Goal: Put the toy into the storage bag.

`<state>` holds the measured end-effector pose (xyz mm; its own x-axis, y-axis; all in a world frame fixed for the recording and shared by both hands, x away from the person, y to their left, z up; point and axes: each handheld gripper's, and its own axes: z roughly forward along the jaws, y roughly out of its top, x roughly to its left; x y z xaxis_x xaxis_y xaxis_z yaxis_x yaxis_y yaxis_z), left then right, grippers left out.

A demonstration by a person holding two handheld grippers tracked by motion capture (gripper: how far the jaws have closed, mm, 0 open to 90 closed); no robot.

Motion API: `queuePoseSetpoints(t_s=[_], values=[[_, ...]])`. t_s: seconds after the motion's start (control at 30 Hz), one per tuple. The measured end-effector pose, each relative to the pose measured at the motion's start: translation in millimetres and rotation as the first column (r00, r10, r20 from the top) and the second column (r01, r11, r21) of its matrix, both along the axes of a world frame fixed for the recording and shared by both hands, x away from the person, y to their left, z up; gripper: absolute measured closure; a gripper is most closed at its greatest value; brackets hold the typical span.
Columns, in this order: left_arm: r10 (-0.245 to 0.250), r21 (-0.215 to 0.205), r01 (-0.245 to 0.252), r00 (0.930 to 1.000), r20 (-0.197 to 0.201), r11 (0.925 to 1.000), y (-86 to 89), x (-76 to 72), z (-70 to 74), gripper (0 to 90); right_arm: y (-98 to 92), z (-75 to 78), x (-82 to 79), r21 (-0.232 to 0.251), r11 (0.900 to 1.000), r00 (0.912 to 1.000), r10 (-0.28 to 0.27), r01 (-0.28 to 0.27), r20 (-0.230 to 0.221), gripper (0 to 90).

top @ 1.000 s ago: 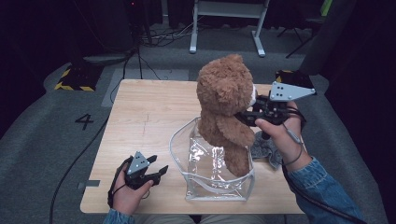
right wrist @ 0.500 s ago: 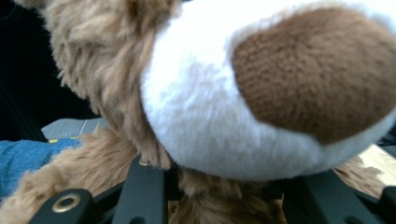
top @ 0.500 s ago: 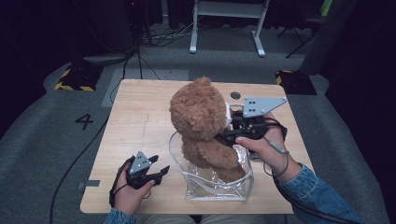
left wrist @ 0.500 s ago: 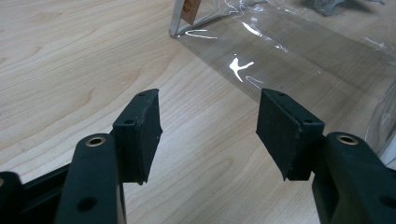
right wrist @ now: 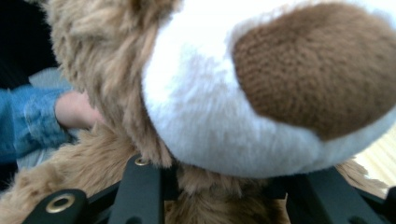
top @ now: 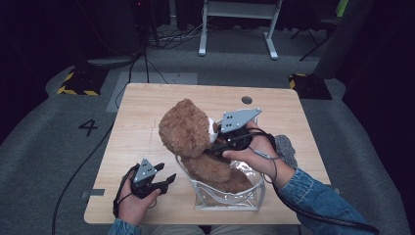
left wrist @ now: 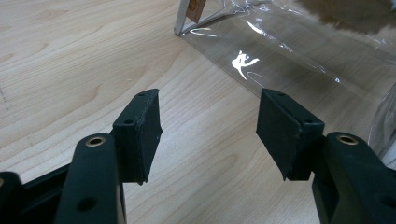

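While one wooden table [top: 147,117] carries everything, one brown teddy bear [top: 188,132] sits half inside one clear plastic bag [top: 244,198] at table's 6 o'clock. Right gripper [top: 218,147] clamped on bear's neck. Left gripper [top: 164,182], 8 o'clock, jaws apart, empty.

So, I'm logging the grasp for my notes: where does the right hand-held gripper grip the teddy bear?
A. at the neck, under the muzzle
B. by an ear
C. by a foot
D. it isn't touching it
A: the right hand-held gripper closes on the teddy bear just below its white muzzle, fur bunched between its jaws.
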<state>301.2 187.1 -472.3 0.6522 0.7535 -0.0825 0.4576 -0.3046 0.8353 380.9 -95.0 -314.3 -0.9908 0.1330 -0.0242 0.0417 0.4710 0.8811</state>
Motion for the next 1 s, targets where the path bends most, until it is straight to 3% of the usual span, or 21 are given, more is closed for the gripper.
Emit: queuePoseSetpoints(t_s=[0.17, 0.3, 0.53, 0.63, 0.67, 0.7, 0.73, 0.77, 0.8, 0.87, 1.0], values=[[0.000, 0.000, 0.000, 1.0000, 0.001, 1.0000, -0.8, 0.4, -0.8, 40.1, 7.0, -8.8, -1.7, -0.100, 0.995, 0.9999, 0.009, -0.008, 0.008, 59.9], [-0.002, 0.002, 0.002, 1.0000, -0.003, 1.0000, -0.5, -0.2, 0.0, 40.1, 6.6, -17.4, -0.4, -0.176, 0.984, 0.9999, 0.005, -0.003, 0.014, 59.3], [-0.008, -0.004, 0.008, 1.0000, -0.002, 1.0000, -1.9, 0.1, 0.0, 40.1, 2.8, -22.7, 2.6, -0.211, 0.977, 0.9999, -0.016, 0.015, -0.005, 58.6], [-0.004, 0.002, 0.004, 1.0000, 0.002, 1.0000, -1.8, 0.0, 0.5, 40.1, -0.4, -29.9, 3.8, -0.266, 0.963, 0.9991, -0.041, 0.037, -0.010, 58.1], [-0.002, 0.004, 0.002, 1.0000, 0.005, 1.0000, -1.7, 0.0, 0.6, 40.1, -0.4, -29.9, 3.8, -0.266, 0.963, 0.9991, -0.041, 0.037, -0.010, 58.1], [0.001, -0.003, -0.001, 1.0000, 0.003, 1.0000, -2.5, -0.2, 0.2, 40.1, -2.3, -34.7, 5.1, -0.311, 0.949, 0.9980, -0.056, 0.044, -0.029, 56.8], [0.001, -0.003, -0.001, 1.0000, 0.003, 1.0000, -2.5, -0.2, 0.2, 40.1, -2.3, -34.7, 5.1, -0.311, 0.949, 0.9980, -0.056, 0.044, -0.029, 56.8], [0.001, 0.000, -0.001, 1.0000, 0.005, 1.0000, -2.9, -0.1, 0.4, 40.1, -4.0, -39.8, 6.0, -0.363, 0.930, 0.9972, -0.068, 0.053, -0.029, 56.0], [0.001, 0.000, -0.001, 1.0000, 0.005, 1.0000, -2.9, -0.1, 0.4, 40.1, -4.0, -39.8, 6.0, -0.363, 0.930, 0.9972, -0.068, 0.053, -0.029, 56.0], [-0.006, -0.004, 0.006, 1.0000, 0.000, 1.0000, -3.7, 0.2, 0.3, 40.1, -4.6, -46.3, 6.3, -0.428, 0.902, 0.9966, -0.077, 0.057, -0.030, 55.7], [-0.003, 0.000, 0.003, 1.0000, 0.000, 1.0000, -4.2, 0.4, 0.3, 40.2, -3.1, -46.6, 6.3, -0.435, 0.899, 0.9968, -0.072, 0.049, -0.036, 55.5]])
